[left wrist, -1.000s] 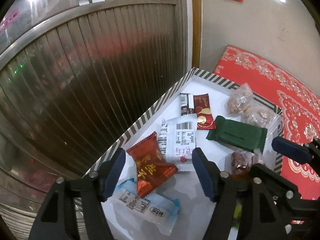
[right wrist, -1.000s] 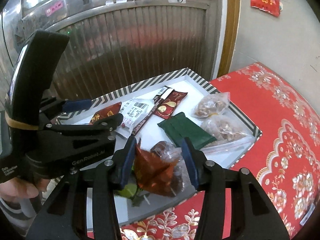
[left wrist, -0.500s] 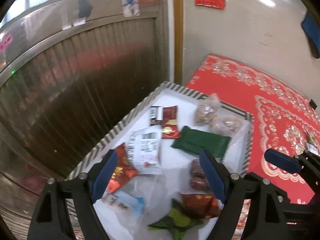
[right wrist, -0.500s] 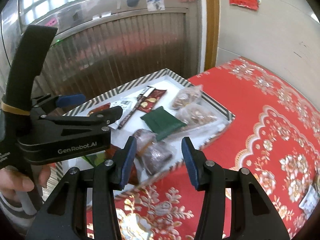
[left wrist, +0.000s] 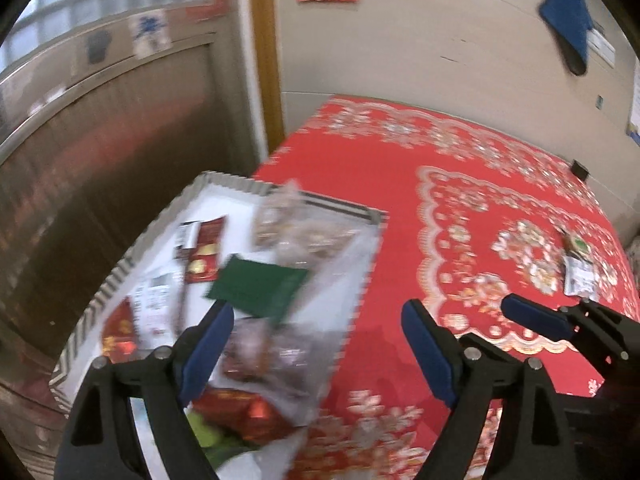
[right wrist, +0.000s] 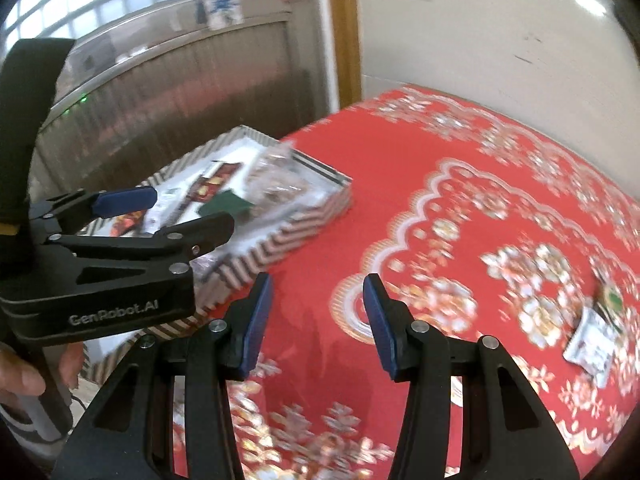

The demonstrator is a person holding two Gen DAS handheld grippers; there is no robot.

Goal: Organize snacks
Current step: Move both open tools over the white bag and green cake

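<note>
You face a red floral tablecloth [left wrist: 460, 208] against a pale wall [left wrist: 420, 40]. A ribbed metal shutter [left wrist: 100, 160] stands beyond the table's left edge, a wooden post [left wrist: 266, 60] beside it.

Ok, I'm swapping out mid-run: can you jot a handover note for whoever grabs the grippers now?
Left gripper: open, empty, over the near edge of the striped box.
Right gripper: open, empty, above the red tablecloth.
Done: the box holds most snacks, including the green packet and the clear bags.
Left: a white packet and a small green-marked one beside it lie on the cloth, far right. Probably collect those next.
</note>
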